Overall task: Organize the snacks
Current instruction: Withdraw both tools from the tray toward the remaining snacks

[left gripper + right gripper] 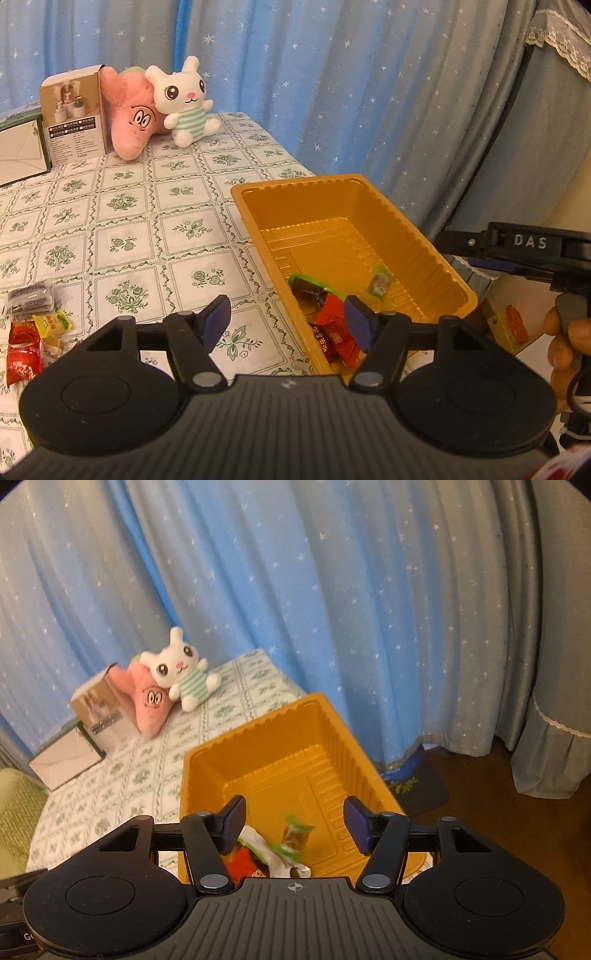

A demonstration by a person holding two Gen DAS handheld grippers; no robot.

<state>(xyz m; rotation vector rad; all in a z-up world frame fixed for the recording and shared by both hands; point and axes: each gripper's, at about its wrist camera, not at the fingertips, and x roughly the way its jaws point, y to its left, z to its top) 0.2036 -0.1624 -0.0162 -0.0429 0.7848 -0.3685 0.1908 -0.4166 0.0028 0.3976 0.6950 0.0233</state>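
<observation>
A gold plastic tray (424, 236) sits at the table's right edge; it also shows in the right wrist view (258, 746). Inside lie red snack packets (334, 332), a green-edged packet (306, 284) and a small green candy (380, 282). My left gripper (286, 325) is open and empty above the tray's near left rim. My right gripper (295, 821) is open and empty above the tray's near end, over a small green candy (295, 836) and a red and white packet (247, 860). Loose snacks (31, 328) lie on the table at the left.
A flowered tablecloth (147, 221) covers the table. At the back stand a white bunny plush (184, 99), a pink plush (131, 118), a printed box (74, 118) and a white box (20, 147). Blue starred curtains (332, 74) hang behind. The right gripper's body (524, 247) is at the right.
</observation>
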